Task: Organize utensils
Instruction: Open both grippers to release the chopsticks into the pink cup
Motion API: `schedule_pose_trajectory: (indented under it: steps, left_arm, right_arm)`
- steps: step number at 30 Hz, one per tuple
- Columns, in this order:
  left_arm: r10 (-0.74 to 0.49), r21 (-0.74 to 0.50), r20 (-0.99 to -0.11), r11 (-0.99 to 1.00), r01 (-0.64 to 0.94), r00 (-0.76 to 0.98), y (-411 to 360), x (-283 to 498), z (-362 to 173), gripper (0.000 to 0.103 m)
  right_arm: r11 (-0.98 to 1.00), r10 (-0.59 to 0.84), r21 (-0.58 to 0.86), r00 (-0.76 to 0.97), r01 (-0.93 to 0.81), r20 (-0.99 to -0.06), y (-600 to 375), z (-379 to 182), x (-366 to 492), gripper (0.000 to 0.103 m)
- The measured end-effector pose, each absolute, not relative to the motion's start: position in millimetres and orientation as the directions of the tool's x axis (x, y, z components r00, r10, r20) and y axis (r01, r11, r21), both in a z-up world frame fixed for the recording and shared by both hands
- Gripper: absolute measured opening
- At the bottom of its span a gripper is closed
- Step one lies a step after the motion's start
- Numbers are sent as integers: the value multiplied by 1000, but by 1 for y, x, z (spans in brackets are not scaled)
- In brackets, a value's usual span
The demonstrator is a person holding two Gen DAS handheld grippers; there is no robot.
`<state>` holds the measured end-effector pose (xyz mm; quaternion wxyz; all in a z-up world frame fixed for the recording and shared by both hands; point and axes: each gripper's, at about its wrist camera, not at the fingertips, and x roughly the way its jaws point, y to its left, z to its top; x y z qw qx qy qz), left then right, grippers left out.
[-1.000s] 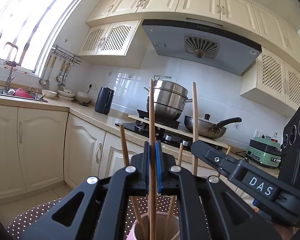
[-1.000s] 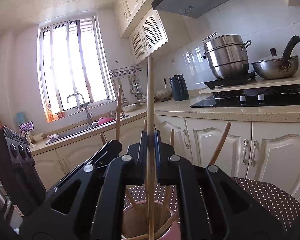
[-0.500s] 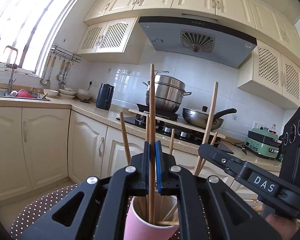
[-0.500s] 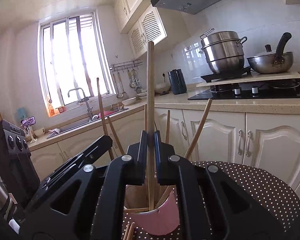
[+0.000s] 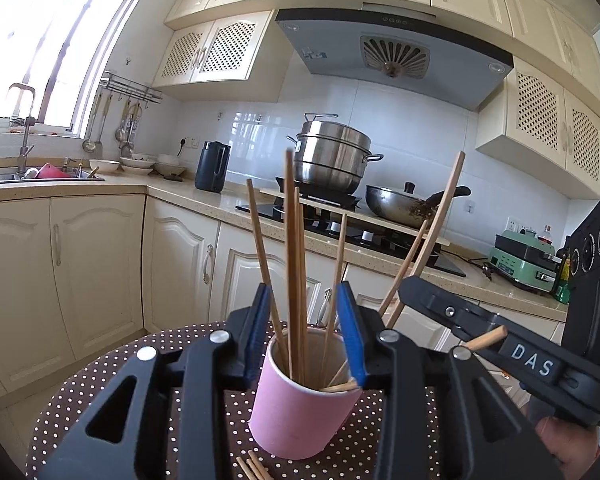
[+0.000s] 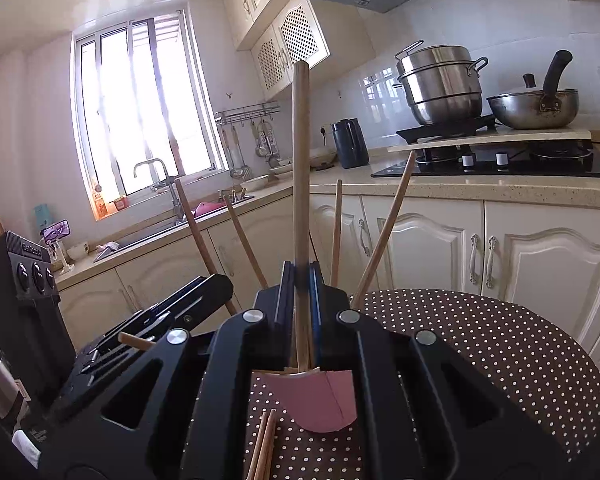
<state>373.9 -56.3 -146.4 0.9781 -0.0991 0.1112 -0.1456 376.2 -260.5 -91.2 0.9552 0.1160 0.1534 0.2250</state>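
The left hand-held gripper (image 5: pixel 304 334) has just been opening: its blue pads now stand apart on either side of the chopsticks (image 5: pixel 294 264) that stand in the pink cup (image 5: pixel 300 412), and neither pad presses on a stick. The right hand-held gripper (image 6: pixel 300 304) is clamped tight on a single upright chopstick (image 6: pixel 301 168) whose lower end reaches down to the cup's rim; the black fingers hide whether its tip rests on the cup's bottom. The cup stands on the polka-dot tabletop (image 6: pixel 500 344), near the edge closest to both cameras, and in the right wrist view only a pink patch of its wall shows between the fingers. Several sticks lean outward from the cup at different angles, and one lies across its mouth. A few loose chopsticks (image 6: pixel 264 444) lie on the tabletop just in front of the cup, cut off by the bottom of both views, so their count is unclear. In the left wrist view part of a hand (image 5: pixel 568 448) shows at the lower right corner, mostly hidden under the right gripper's body.
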Motion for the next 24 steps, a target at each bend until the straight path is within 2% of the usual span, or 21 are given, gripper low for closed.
schedule_pose_trajectory:
  steps: [4,11,17,24]
  left_arm:
    - [-301,-223,-193,940,257,934,-53,370,-144,34]
    - [-253,-206,-194,955,213,948,-48,360,-139,45]
    - [-188,-165,-206,974,155,960,-46,355,-133,46]
    - [-143,-124,-199,985,120,970,-41,342,-125,53]
  right_arm:
    - [873,465,288,850,-394,-247,-258,-92,373,8]
    - [870,471,295,843,-396,-259,-255,-94,370,8]
    - [870,476,290,834,-400,-280,-249,-95,367,9]
    - [870,478,296,825,-395,-302,-242,-97,365,10]
